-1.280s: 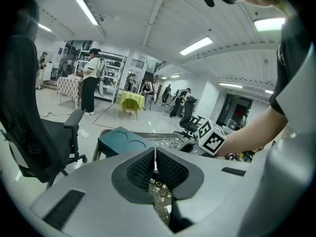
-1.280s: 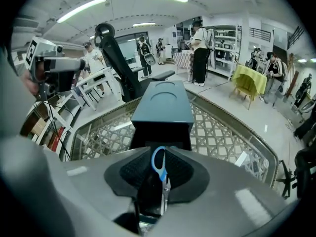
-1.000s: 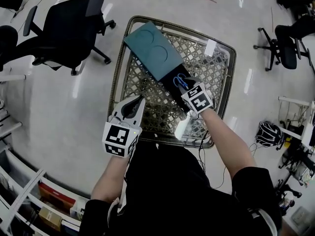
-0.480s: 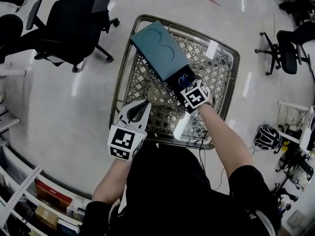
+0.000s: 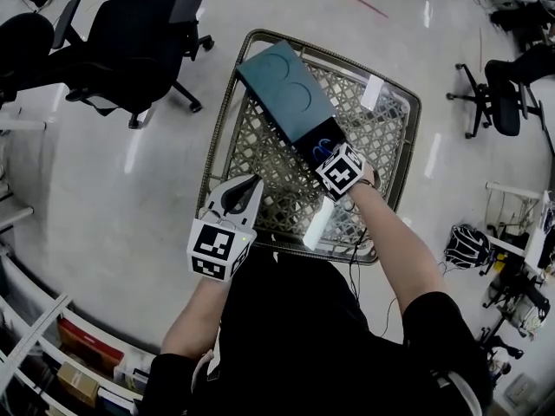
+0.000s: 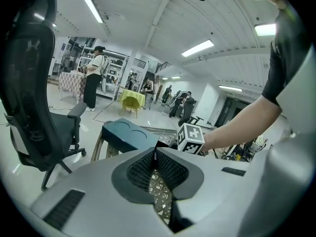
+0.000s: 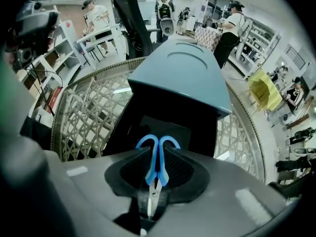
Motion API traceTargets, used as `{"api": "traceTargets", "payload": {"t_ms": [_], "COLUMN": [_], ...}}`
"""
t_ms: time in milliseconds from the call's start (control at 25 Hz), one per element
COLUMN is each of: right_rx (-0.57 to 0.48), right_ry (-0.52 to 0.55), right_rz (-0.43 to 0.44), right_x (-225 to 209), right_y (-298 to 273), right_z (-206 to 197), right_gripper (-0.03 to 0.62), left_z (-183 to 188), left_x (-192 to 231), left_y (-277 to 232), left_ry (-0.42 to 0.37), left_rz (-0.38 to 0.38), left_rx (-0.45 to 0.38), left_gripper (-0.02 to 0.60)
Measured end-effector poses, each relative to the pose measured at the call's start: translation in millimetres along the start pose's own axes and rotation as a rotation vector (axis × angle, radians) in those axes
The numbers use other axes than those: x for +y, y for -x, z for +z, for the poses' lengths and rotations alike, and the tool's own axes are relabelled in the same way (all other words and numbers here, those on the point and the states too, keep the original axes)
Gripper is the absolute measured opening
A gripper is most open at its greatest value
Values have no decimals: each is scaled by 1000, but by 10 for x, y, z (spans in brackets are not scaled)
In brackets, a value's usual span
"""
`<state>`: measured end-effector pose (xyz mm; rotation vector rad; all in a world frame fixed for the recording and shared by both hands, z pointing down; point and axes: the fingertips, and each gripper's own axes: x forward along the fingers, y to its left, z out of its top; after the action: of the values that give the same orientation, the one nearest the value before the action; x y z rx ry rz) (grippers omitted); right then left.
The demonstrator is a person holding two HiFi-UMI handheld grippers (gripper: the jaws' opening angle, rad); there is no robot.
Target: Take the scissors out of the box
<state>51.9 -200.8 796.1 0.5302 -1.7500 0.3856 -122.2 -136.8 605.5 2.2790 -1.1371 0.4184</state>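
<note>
Right gripper point(image 5: 332, 152) points steeply down at the open, dark end of the teal box point(image 5: 282, 85) in the head view. The box lies on a wicker table point(image 5: 386, 137), and blue scissors point(image 5: 324, 148) show at the gripper's tips. Left gripper point(image 5: 251, 184) hovers over the table's near-left edge, apart from the box.

In the left gripper view its jaws meet with nothing between them.

In the right gripper view the jaws have just been closing and clamp the scissors' blue handles. The blades point back toward the camera, and the loops lie over the box's black inside.
</note>
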Motion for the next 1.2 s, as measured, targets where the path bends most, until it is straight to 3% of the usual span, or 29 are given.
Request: {"api": "traceTargets", "payload": {"t_ms": [280, 600, 840, 1040, 1200], "right_rx": [-12, 20, 7, -9, -110], "right_ry": [-11, 105, 25, 27, -15], "right_rz": [-11, 40, 85, 10, -29], "right_x": [-21, 65, 6, -4, -83], "right_y": [-4, -42, -37, -33, 171], "right_z": [-4, 13, -5, 11, 82], "right_gripper": [129, 78, 80, 87, 87], "left_z": [-41, -95, -18, 57, 184], "left_x": [15, 54, 59, -14, -176], "left_y": [43, 82, 186, 296, 346], "left_ry": [19, 35, 33, 24, -4], "left_rz": [-8, -10, 5, 18, 34], "left_rx": [-3, 2, -14, -20, -26], "left_gripper": [17, 17, 17, 17, 17]}}
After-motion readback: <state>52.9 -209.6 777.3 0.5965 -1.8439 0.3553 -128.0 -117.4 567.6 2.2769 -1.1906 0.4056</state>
